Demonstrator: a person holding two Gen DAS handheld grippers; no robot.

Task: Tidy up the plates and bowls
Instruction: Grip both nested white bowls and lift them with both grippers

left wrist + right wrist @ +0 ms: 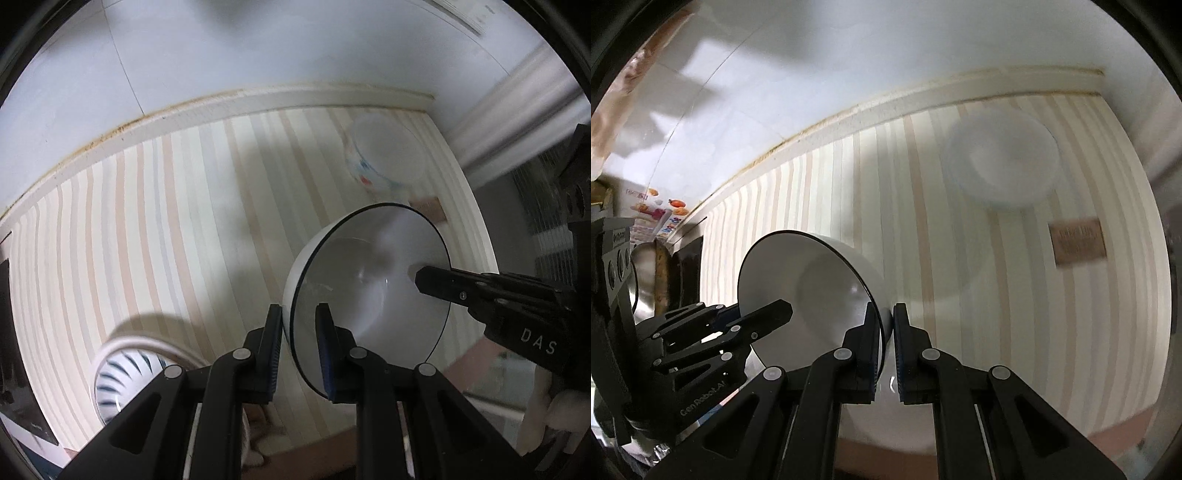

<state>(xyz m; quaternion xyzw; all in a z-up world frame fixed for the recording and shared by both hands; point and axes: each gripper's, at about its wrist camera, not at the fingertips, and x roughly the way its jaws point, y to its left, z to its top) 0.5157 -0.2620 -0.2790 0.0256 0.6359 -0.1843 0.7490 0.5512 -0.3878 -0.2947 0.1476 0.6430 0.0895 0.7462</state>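
A white bowl (pixel 369 280) with a thin dark rim hangs tilted above the striped table (pixel 147 229), held from both sides. My left gripper (pixel 299 314) is shut on its rim, one finger outside the wall and one inside. My right gripper (pixel 424 277) grips the opposite rim; only its inner finger shows in this view. In the right wrist view the same bowl (pixel 812 280) sits left of centre, with my right gripper (pixel 886 314) shut on its near rim and my left gripper (pixel 764 314) clamped on the far side.
A white bowl with a coloured pattern outside (pixel 384 155) stands at the table's far right, blurred in the right wrist view (pixel 1001 162). A blue-striped bowl (pixel 122 376) sits near the front left. A brown label (pixel 1076 242) lies on the cloth. A steel pot (pixel 646 280) stands at the left.
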